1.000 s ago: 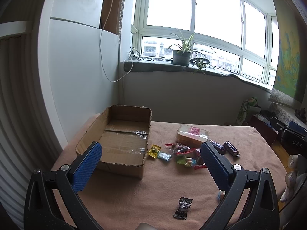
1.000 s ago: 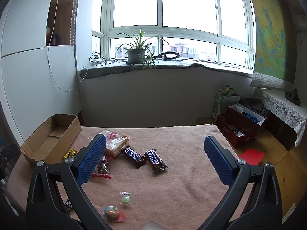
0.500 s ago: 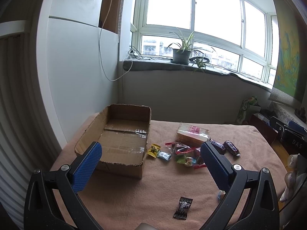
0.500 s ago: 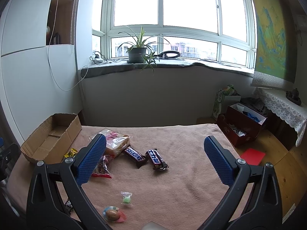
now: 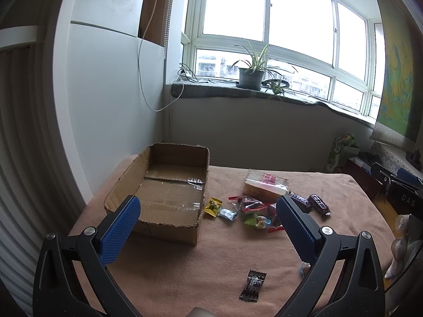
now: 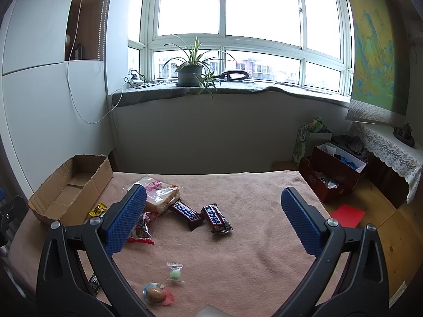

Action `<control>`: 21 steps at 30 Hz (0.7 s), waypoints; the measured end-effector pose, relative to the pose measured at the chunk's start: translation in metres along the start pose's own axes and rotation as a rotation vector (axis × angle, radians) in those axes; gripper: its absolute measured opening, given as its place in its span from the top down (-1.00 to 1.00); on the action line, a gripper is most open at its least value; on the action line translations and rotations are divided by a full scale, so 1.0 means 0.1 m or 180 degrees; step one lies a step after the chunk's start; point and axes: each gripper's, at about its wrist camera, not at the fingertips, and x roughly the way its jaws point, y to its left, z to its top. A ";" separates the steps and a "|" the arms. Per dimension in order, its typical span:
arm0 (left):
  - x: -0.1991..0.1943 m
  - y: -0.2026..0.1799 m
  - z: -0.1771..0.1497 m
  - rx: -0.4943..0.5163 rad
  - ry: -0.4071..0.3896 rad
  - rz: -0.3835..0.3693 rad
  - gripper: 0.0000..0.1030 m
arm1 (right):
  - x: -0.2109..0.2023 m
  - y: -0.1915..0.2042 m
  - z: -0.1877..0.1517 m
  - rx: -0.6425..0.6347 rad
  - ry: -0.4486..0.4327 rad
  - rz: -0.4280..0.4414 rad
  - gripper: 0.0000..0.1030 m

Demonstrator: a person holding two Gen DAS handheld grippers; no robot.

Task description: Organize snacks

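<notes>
An open empty cardboard box [image 5: 169, 192] sits at the left of a pink-covered table; it also shows in the right wrist view [image 6: 68, 187]. Snacks lie loose to its right: a bagged bread slice [image 5: 265, 185], two Snickers bars [image 6: 186, 212] [image 6: 215, 218], a yellow candy [image 5: 213, 206], a blue candy [image 5: 227, 214], a red-wrapped pile [image 5: 253, 206], a black sachet [image 5: 253, 285], a green candy [image 6: 175, 274] and a round wrapped sweet [image 6: 156, 293]. My left gripper [image 5: 206, 211] and right gripper [image 6: 212, 203] are both open, empty, above the table's near side.
The pink table cover [image 6: 251, 237] ends at the right, with wooden floor, a red box [image 6: 333, 177] and a red card [image 6: 347, 215] beyond. A grey wall and windowsill with a potted plant [image 6: 190, 74] stand behind the table.
Both views shift only very slightly; the grippers stay open and no snack has moved.
</notes>
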 end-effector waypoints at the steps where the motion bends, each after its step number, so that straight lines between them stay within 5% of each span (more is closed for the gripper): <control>1: 0.00 0.00 0.00 -0.0002 0.0003 -0.0003 -0.98 | 0.00 0.00 0.00 -0.0001 0.0003 0.0005 -1.00; 21: 0.02 -0.03 -0.03 0.0006 0.0063 -0.0040 -0.98 | 0.03 0.06 -0.11 -0.0019 0.0025 0.0007 -1.00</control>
